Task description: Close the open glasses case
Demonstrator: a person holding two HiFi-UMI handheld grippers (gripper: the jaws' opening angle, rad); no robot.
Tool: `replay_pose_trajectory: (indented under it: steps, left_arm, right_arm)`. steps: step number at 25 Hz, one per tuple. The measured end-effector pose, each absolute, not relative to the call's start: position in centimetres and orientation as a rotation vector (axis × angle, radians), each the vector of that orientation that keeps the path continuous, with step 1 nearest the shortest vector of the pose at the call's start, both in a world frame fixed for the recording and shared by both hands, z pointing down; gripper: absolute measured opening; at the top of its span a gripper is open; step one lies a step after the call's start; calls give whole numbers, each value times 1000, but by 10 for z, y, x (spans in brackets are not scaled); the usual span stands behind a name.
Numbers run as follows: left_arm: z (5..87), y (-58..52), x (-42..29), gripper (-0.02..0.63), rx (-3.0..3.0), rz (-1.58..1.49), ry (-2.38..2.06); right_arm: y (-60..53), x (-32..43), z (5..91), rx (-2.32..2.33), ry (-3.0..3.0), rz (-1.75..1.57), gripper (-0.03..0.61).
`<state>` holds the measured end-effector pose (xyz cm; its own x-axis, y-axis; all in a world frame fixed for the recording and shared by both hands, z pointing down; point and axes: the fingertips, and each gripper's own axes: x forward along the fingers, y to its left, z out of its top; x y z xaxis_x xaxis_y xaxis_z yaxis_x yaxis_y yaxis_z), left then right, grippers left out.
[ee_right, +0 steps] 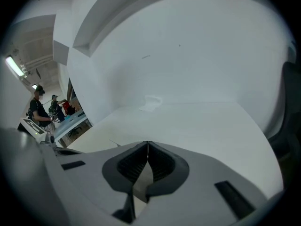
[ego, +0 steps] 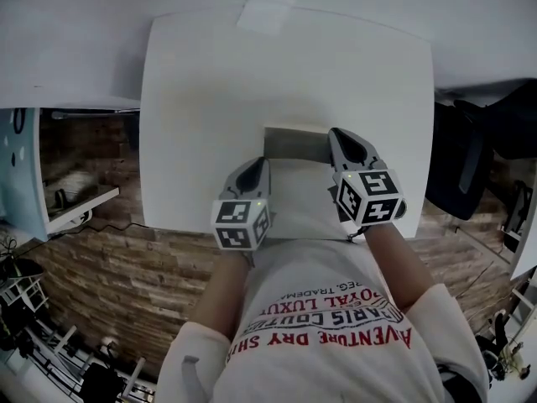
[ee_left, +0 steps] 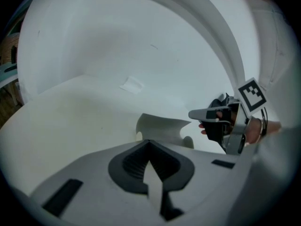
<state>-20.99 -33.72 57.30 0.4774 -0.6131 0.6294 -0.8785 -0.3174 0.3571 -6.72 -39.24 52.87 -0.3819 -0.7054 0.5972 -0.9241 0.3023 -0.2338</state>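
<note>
An open glasses case lies on the white table (ego: pixel 193 99) near its front edge. Its grey-looking lid (ego: pixel 295 143) stands up behind the pale base (ego: pixel 294 187). My left gripper (ego: pixel 261 163) is shut and empty, resting at the case's left end. In the left gripper view the raised lid (ee_left: pixel 161 126) shows just beyond the shut jaws (ee_left: pixel 149 143). My right gripper (ego: pixel 335 134) is also shut and empty; its tip sits at the lid's right end (ee_left: pixel 192 113). I cannot tell if it touches. The right gripper view (ee_right: pixel 147 143) looks past the case over bare table.
A small white scrap (ego: pixel 264 13) lies at the table's far edge, also visible as the scrap (ee_right: pixel 151 102). A black chair (ego: pixel 470 158) stands right of the table. A shelf unit (ego: pixel 71 196) is at the left, over a brick-patterned floor. A white wall rises behind the table.
</note>
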Motion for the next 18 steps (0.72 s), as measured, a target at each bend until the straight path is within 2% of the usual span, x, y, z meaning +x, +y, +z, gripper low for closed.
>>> replay_pose_trajectory:
  steps: [18]
  left_arm:
    - [601, -322, -207, -2, 2002, 578, -1183]
  right_arm:
    - [-394, -67, 551, 1456, -2124, 836, 12]
